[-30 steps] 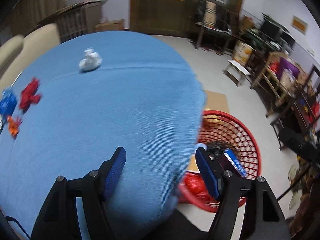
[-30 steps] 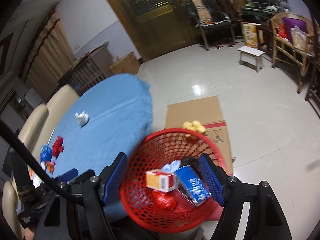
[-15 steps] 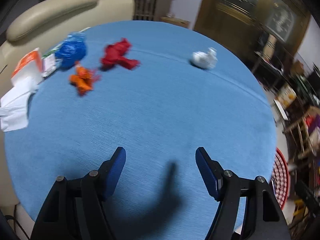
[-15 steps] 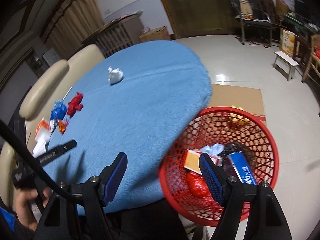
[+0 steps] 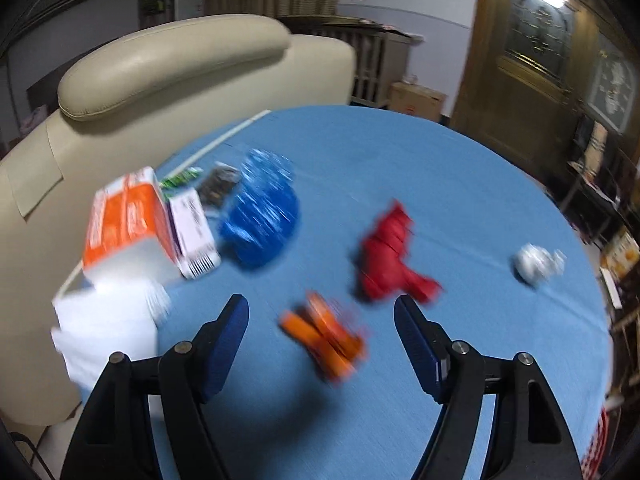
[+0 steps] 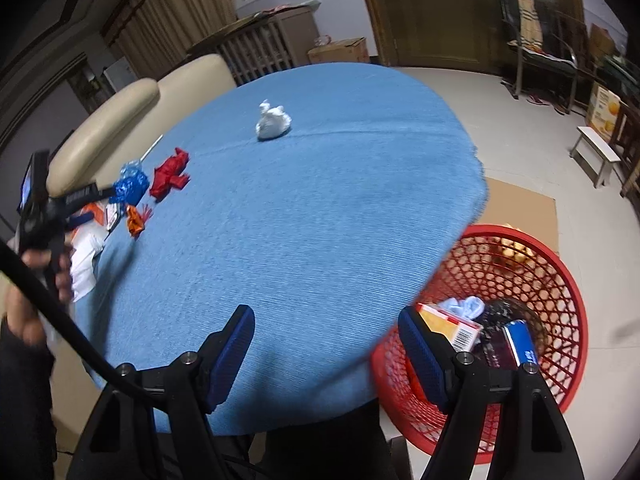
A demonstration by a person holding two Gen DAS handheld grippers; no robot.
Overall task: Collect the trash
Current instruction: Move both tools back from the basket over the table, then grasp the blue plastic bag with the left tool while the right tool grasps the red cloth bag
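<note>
Trash lies on a round blue table [image 5: 460, 208] [image 6: 320, 220]. My left gripper [image 5: 322, 320] is open and empty, just above an orange wrapper [image 5: 324, 336] [image 6: 135, 219]. A red crumpled wrapper [image 5: 392, 256] [image 6: 170, 174], a blue crumpled bag [image 5: 262, 212] [image 6: 130, 186] and a white paper ball [image 5: 538, 262] [image 6: 272, 122] lie beyond it. My right gripper [image 6: 326, 332] is open and empty over the table's near edge. A red mesh basket [image 6: 560, 264] on the floor to the right holds boxes and wrappers.
An orange and white box [image 5: 124, 224], a small white carton [image 5: 192, 228] and white tissue [image 5: 108, 324] lie at the table's left. Beige chairs [image 5: 168, 72] stand behind. Flat cardboard [image 6: 520, 208] lies on the floor by the basket. The left hand-held gripper [image 6: 44, 208] shows at left.
My left gripper has swung left from the basket across the table and closed in on the orange wrapper. My right gripper has turned from the basket toward the table.
</note>
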